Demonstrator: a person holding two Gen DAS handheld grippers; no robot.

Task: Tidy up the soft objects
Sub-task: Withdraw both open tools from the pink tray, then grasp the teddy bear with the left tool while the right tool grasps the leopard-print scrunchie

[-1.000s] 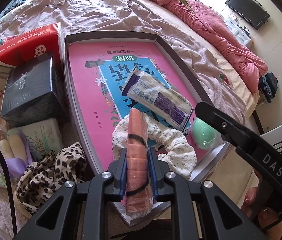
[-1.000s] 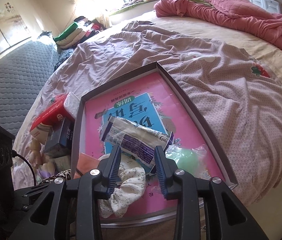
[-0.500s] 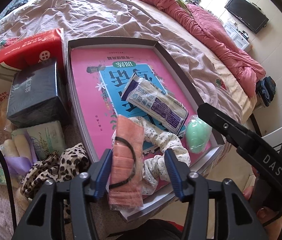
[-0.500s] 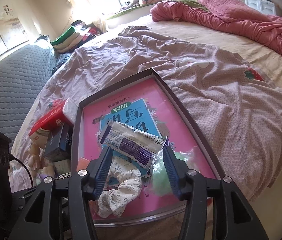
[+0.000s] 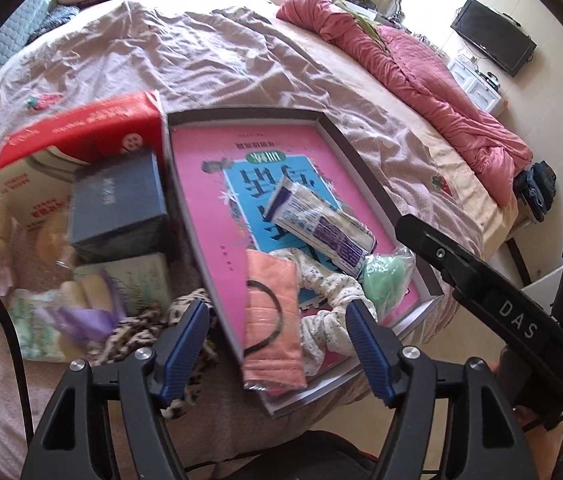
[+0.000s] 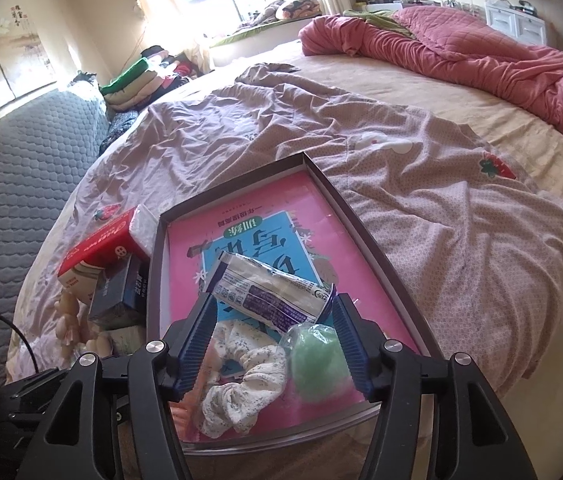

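With both my tongs just opened and empty, the leopard cloth lies under my left tongs, outside the tray, far from my right tongs.

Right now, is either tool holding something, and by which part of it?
Nothing is held. The left tool stands open over the folded orange cloth, which lies free on the tray. The right tool is open too.
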